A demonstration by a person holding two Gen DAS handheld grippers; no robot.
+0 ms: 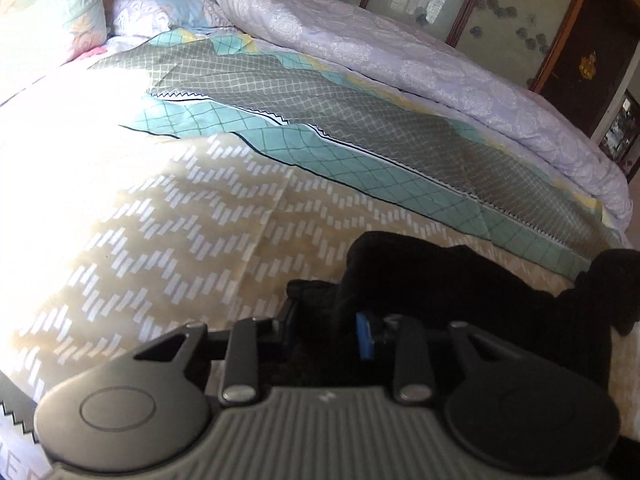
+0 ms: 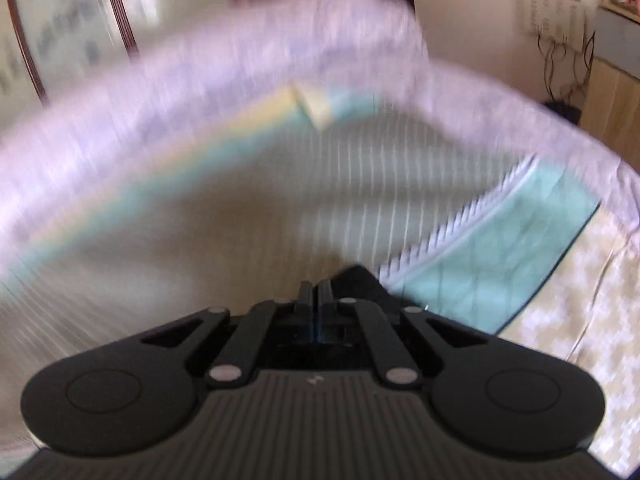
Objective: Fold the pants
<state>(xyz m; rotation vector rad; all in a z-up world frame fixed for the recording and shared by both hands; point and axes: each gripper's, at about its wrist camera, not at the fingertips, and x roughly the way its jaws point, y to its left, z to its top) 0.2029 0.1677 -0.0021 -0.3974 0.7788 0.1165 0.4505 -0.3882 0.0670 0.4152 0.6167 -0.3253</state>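
While both tongs sit low over the patterned beige, teal and white bedspread (image 1: 168, 216), I have the left gripper (image 1: 332, 312) pinching a bunched fold of the black fabric pants (image 1: 440, 280), which lie near the bed's close edge. My right gripper (image 2: 318, 292) has its jaws pressed together, apparently on a dark corner of the cloth. I'd lift both ends evenly, keep the fabric taut, and lay edge onto edge.

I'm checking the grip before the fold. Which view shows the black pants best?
The left wrist view: it is sharp, and the black pants lie bunched on the bedspread, running into the left tongs. The blurred right wrist view shows only a dark corner beside the right tongs.
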